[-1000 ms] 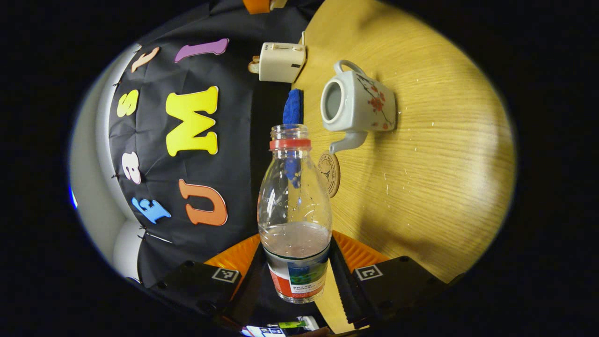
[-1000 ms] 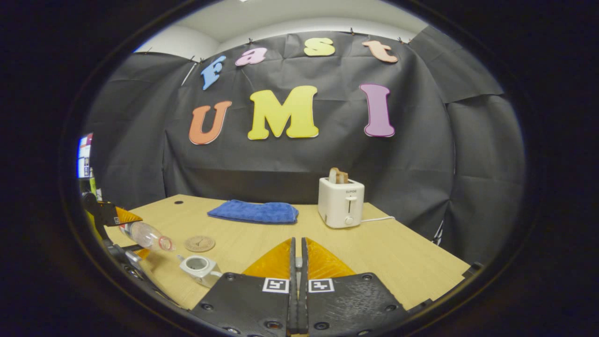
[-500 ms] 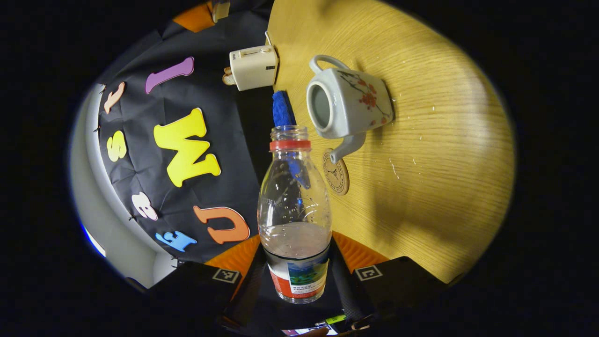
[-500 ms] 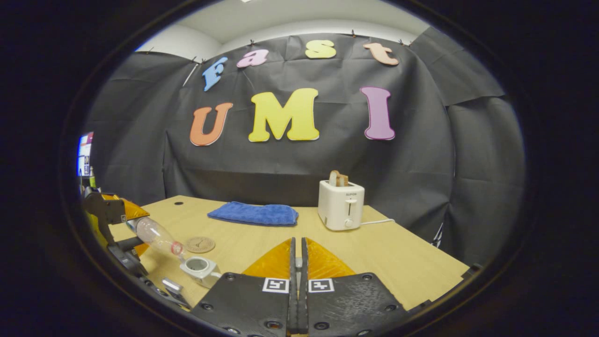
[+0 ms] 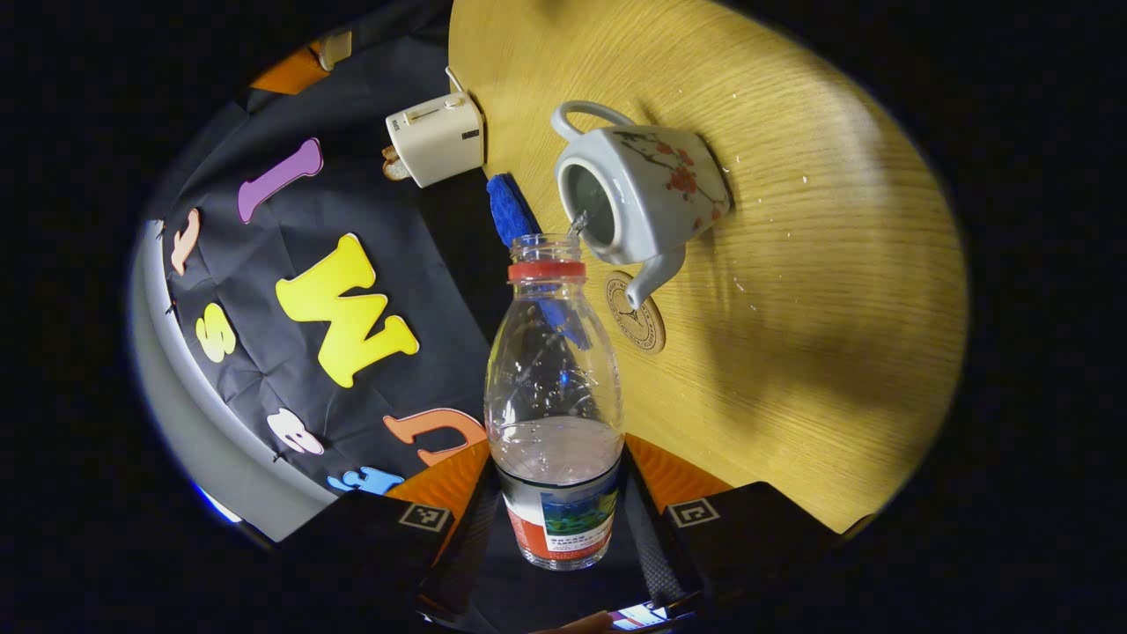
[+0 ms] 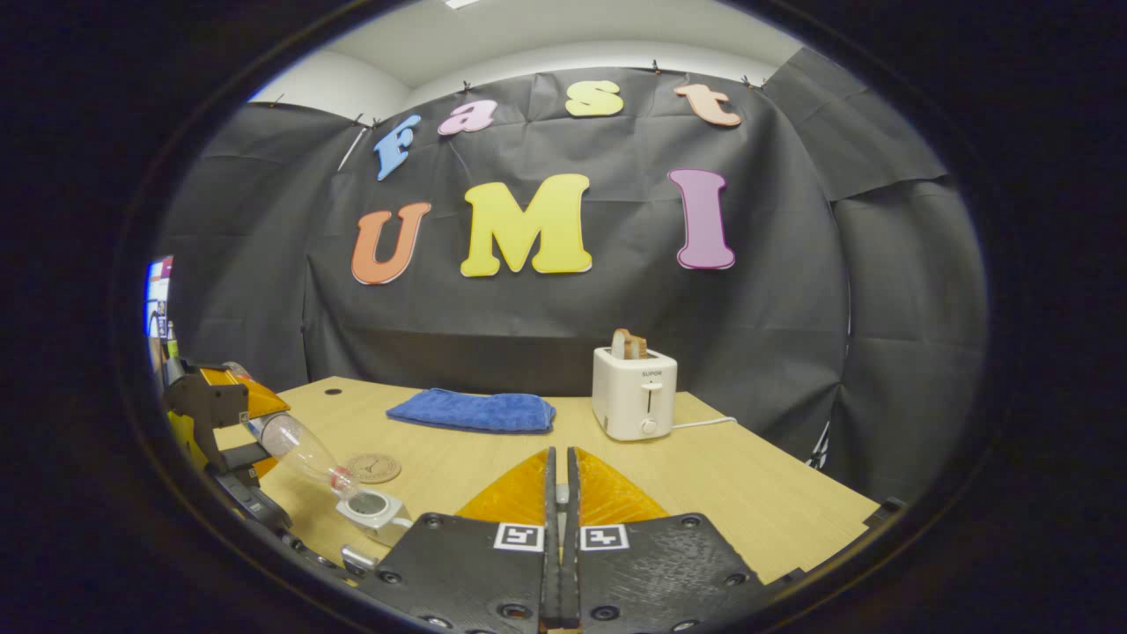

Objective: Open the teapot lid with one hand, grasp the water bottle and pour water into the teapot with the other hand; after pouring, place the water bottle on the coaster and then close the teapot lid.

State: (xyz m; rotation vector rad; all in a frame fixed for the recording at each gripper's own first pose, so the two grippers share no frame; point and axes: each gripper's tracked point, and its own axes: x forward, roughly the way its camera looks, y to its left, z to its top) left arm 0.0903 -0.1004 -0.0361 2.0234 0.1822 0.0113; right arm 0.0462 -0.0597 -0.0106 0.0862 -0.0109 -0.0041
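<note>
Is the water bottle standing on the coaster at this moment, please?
No, the water bottle is tilted toward the teapot, clear of the coaster.

- Right gripper view: toaster point(image 6: 635, 394) on table point(image 6: 748, 493) at 1 o'clock, cloth point(image 6: 474, 410) just left of it at 11.
- Coaster point(image 6: 373, 468) at 9 o'clock, in front of cloth; teapot point(image 6: 377, 509) nearer, w/ lid off.
- Water bottle point(image 6: 304, 449) tilted, mouth over teapot opening, held by left gripper point(image 6: 231, 440) at far left.
- Left gripper view: bottle at 6, teapot point(image 5: 640, 192) at 1, coaster point(image 5: 636, 313) btwn.
</note>
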